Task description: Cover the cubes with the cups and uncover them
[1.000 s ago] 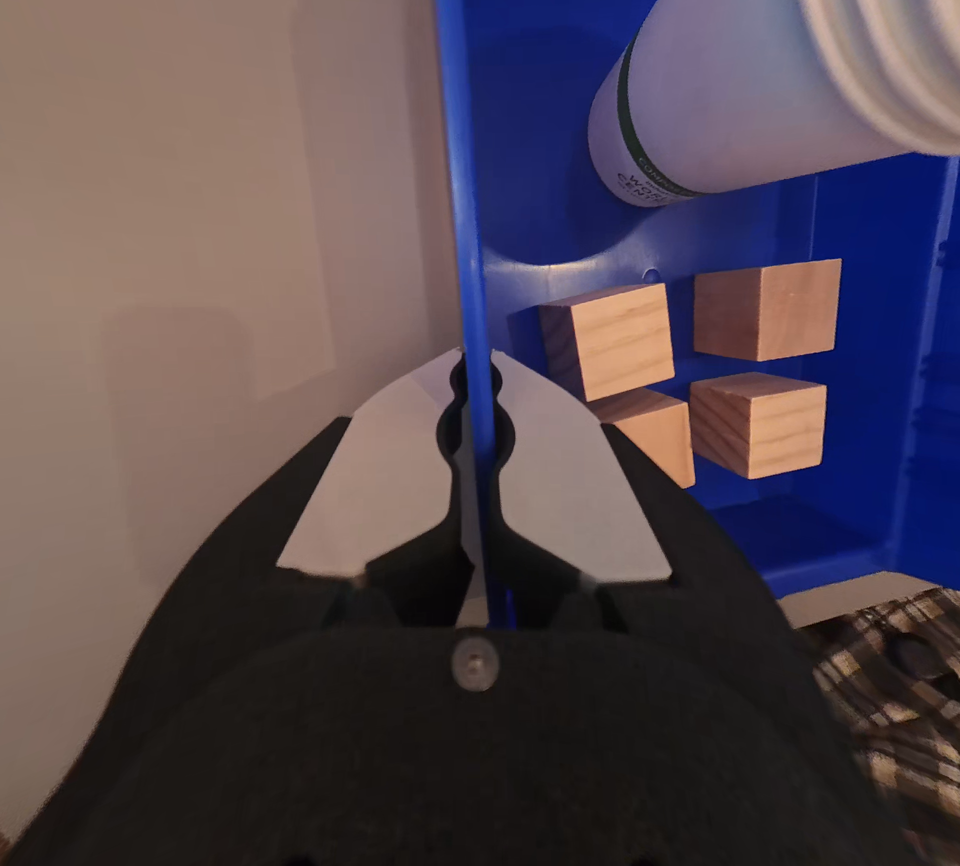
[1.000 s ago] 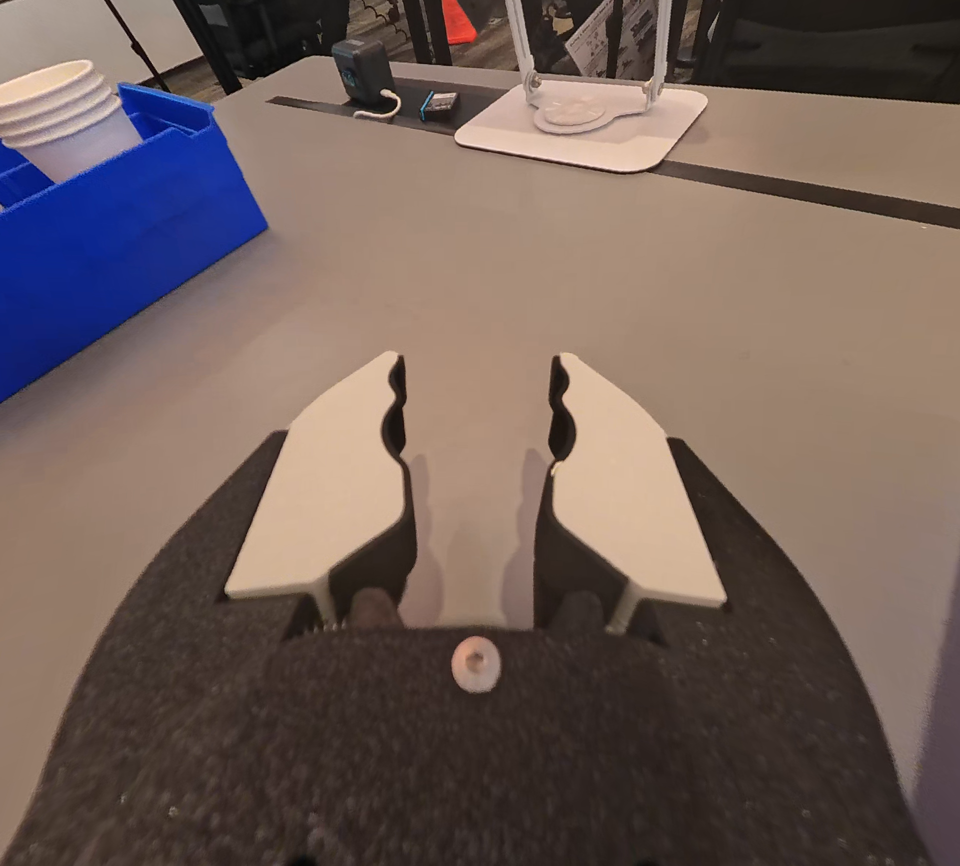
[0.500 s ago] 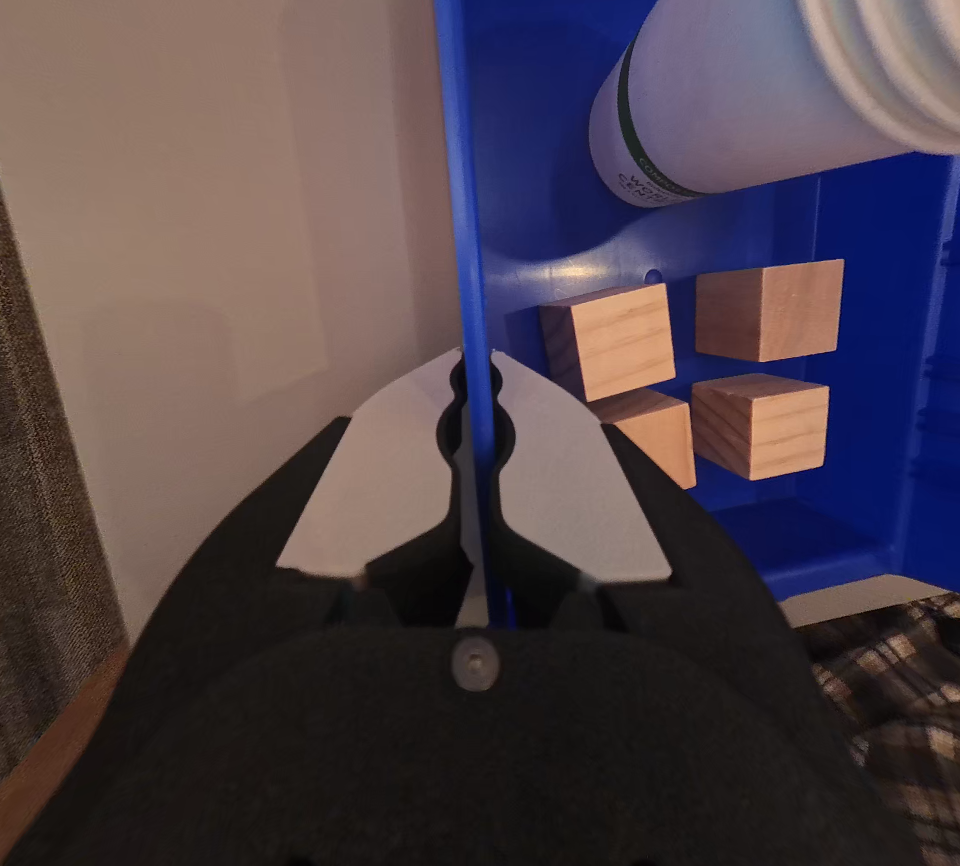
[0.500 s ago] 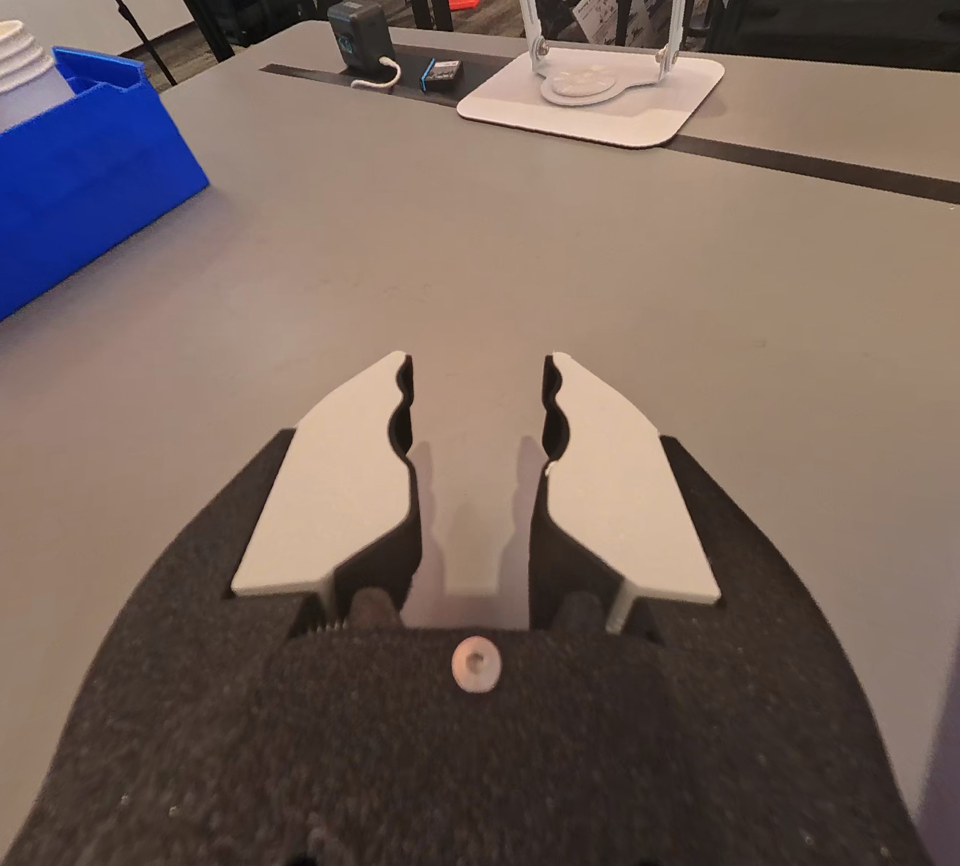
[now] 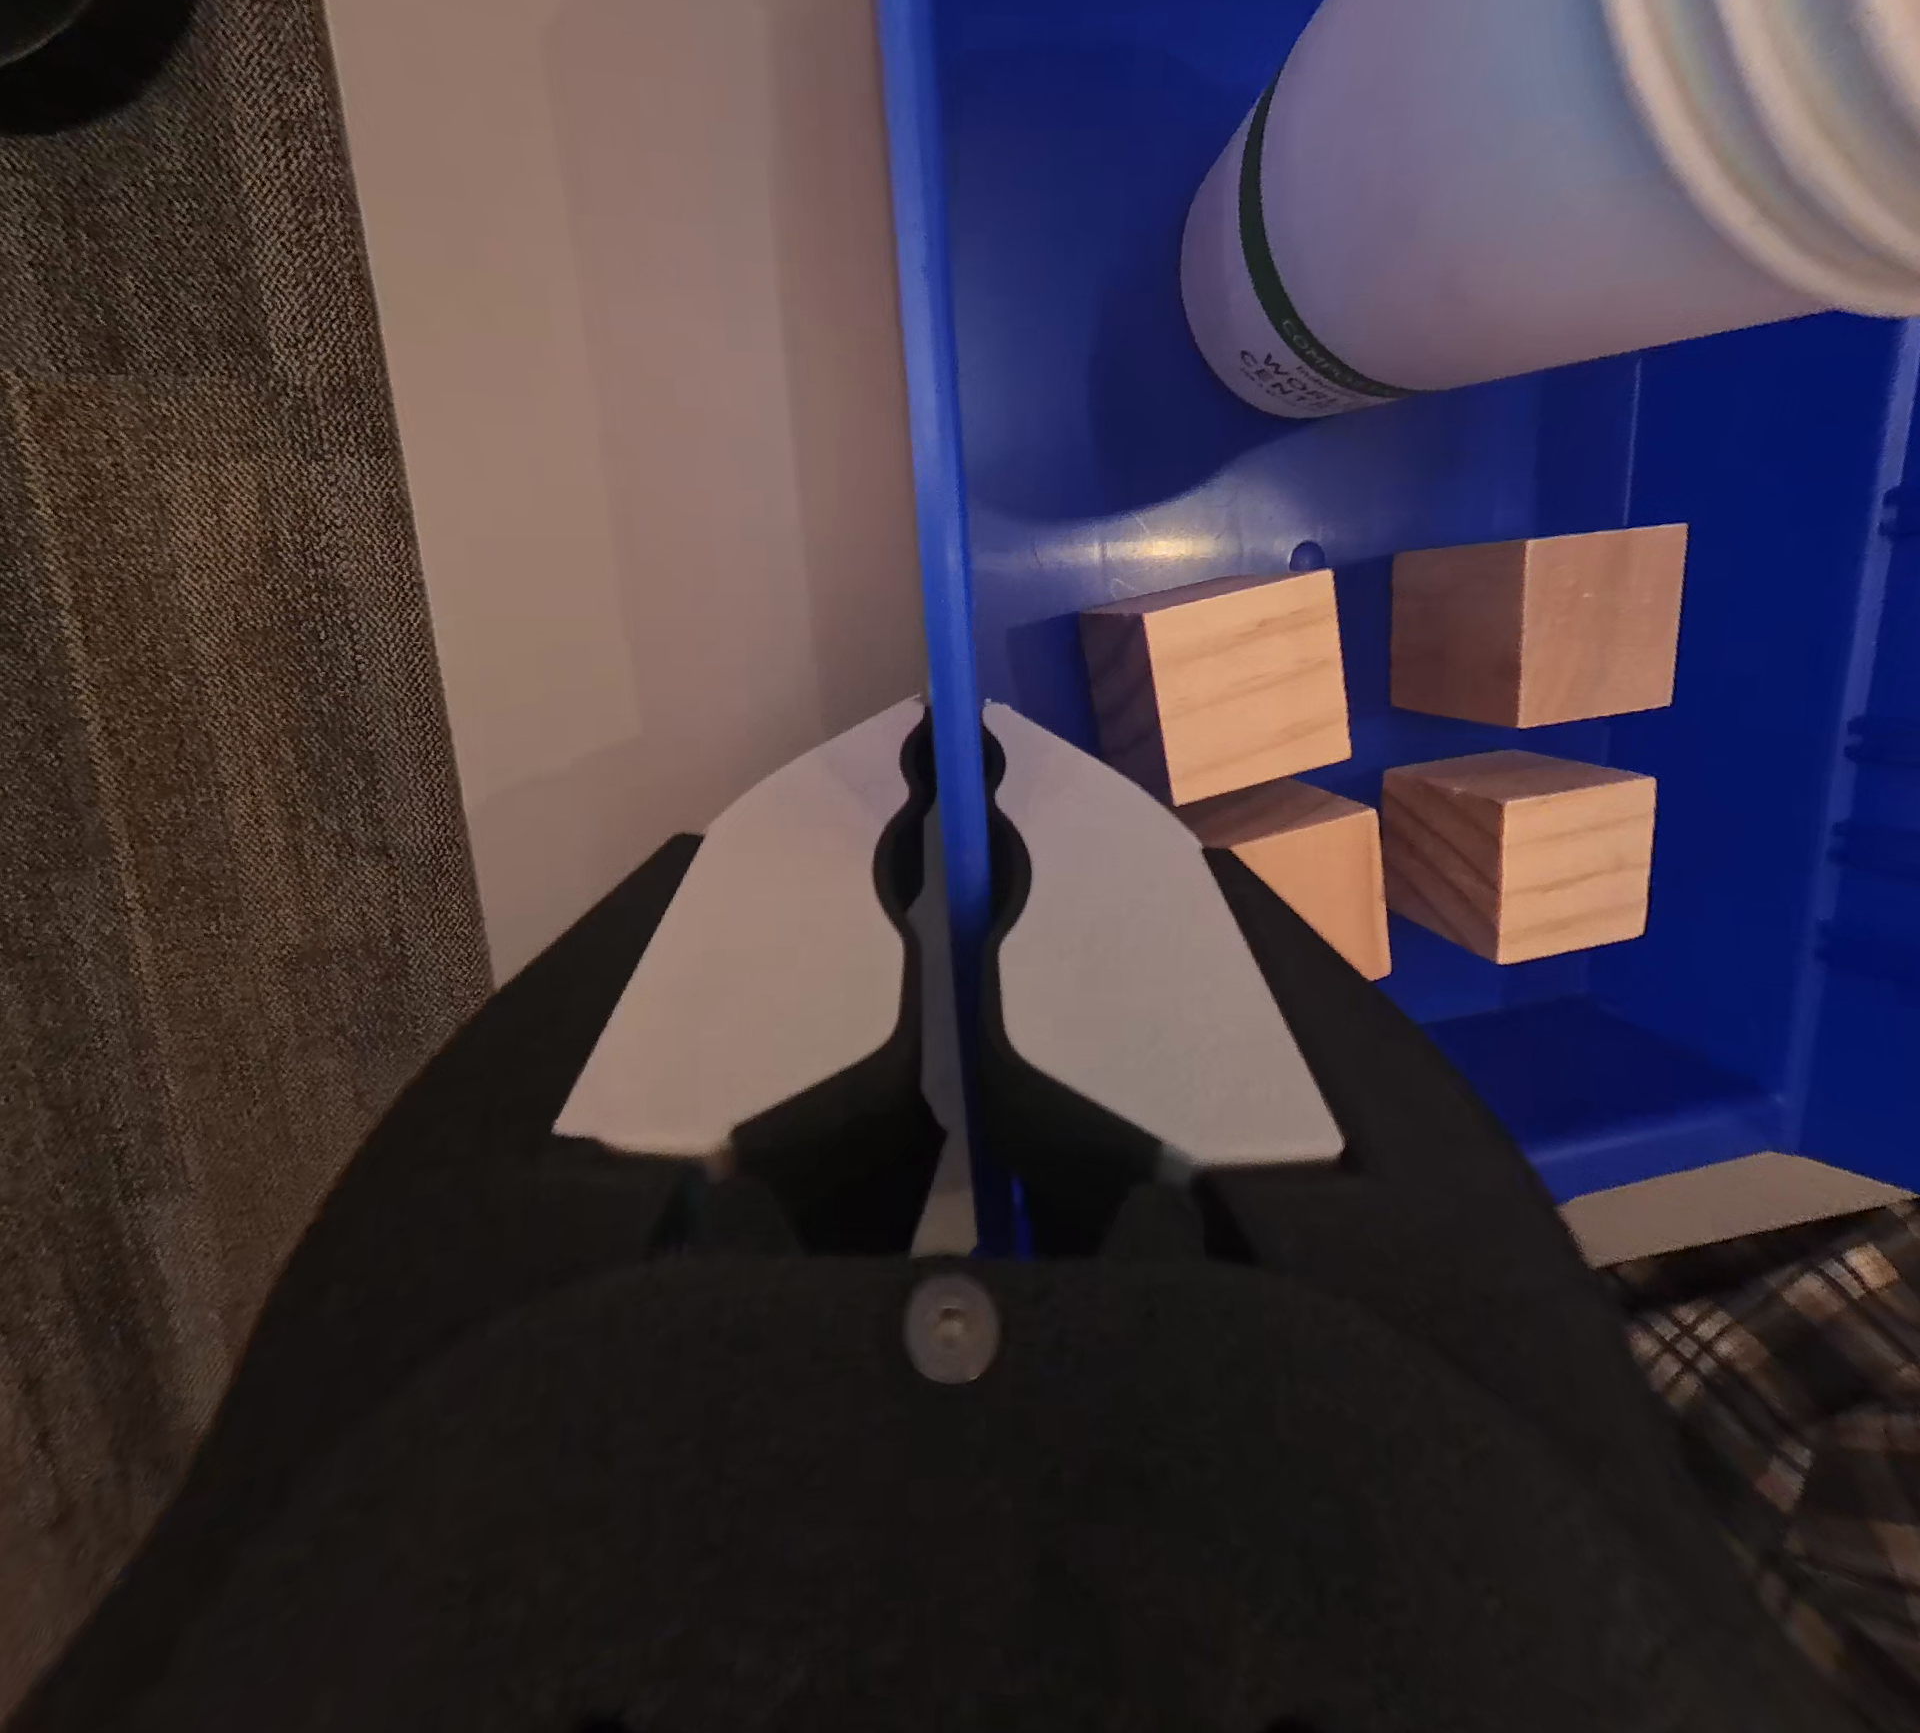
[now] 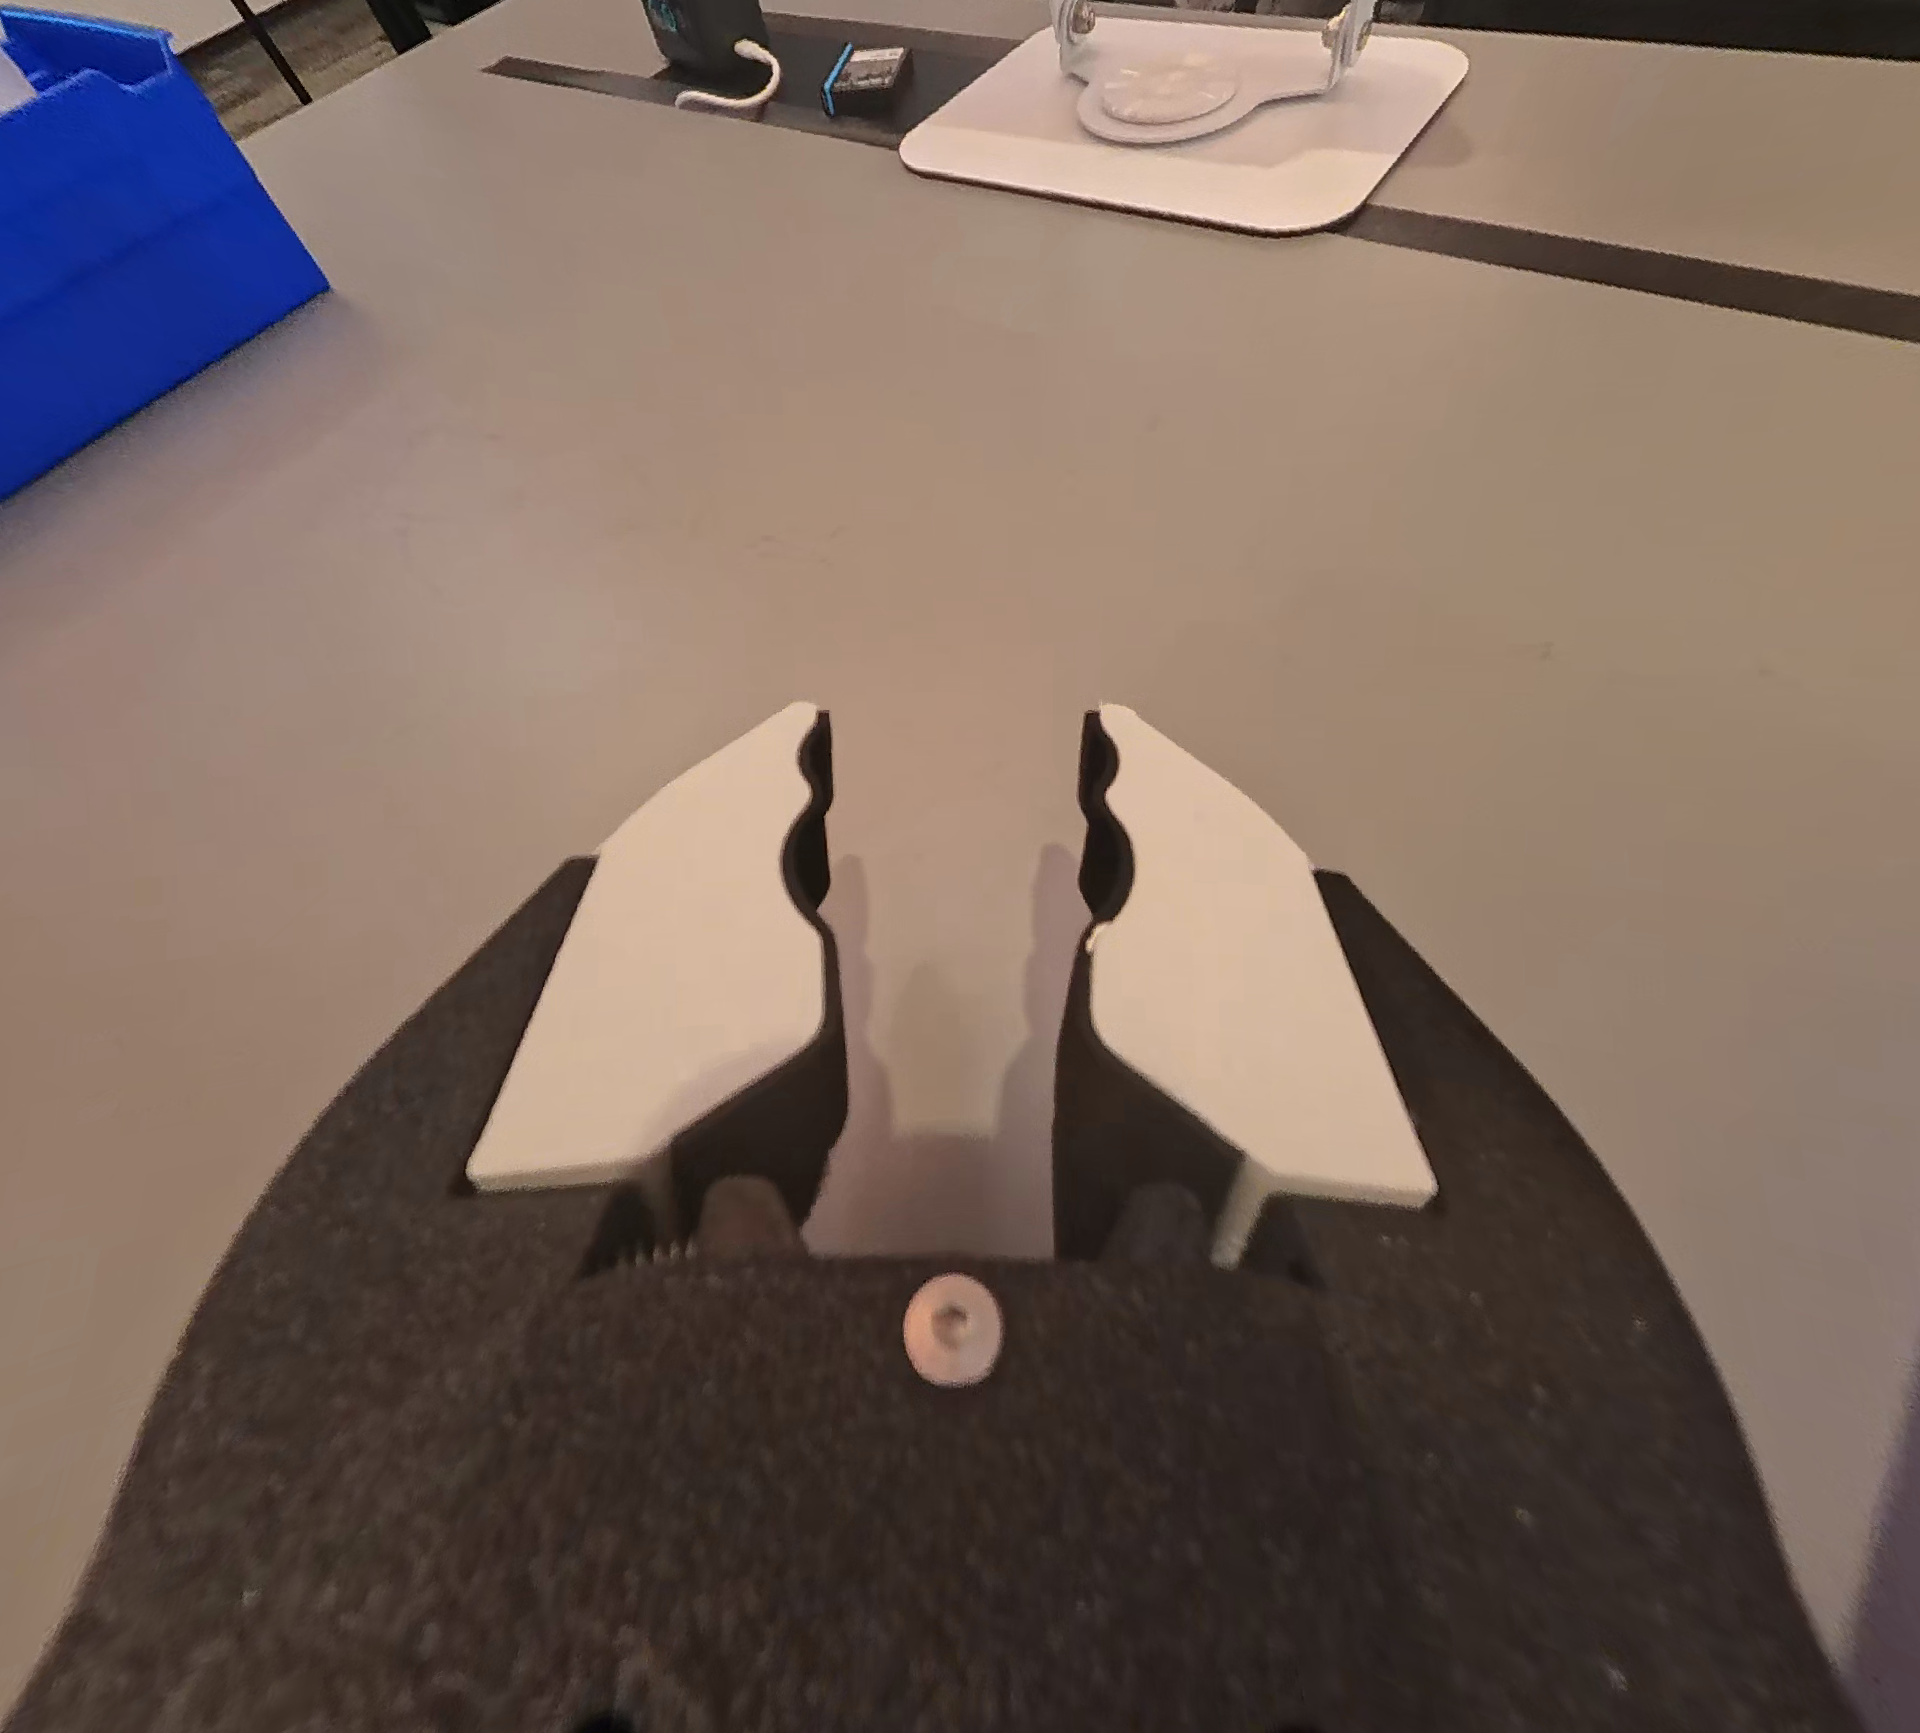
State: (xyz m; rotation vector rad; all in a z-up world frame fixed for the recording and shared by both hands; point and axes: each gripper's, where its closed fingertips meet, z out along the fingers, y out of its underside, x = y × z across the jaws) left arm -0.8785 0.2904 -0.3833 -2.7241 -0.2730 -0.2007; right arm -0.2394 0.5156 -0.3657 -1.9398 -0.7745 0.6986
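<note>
The left gripper (image 5: 954,727) is closed on the thin side wall of the blue plastic bin (image 5: 940,333). Inside the bin, four light wooden cubes (image 5: 1216,681) sit near that wall in a two-by-two group; the nearest one is partly hidden behind a finger. Farther in stands a stack of white paper cups (image 5: 1507,156), its rims cut off at the picture's edge. The right gripper (image 6: 956,717) hovers empty over the grey bench (image 6: 935,436), jaws apart.

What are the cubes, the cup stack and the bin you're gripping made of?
Four pale wooden cubes: bare wood, visible grain. White stacked cups: likely matte paper, rolled rims. Blue bin: glossy moulded plastic, judging by its sheen; left gripper jaws clamp its wall.
</note>
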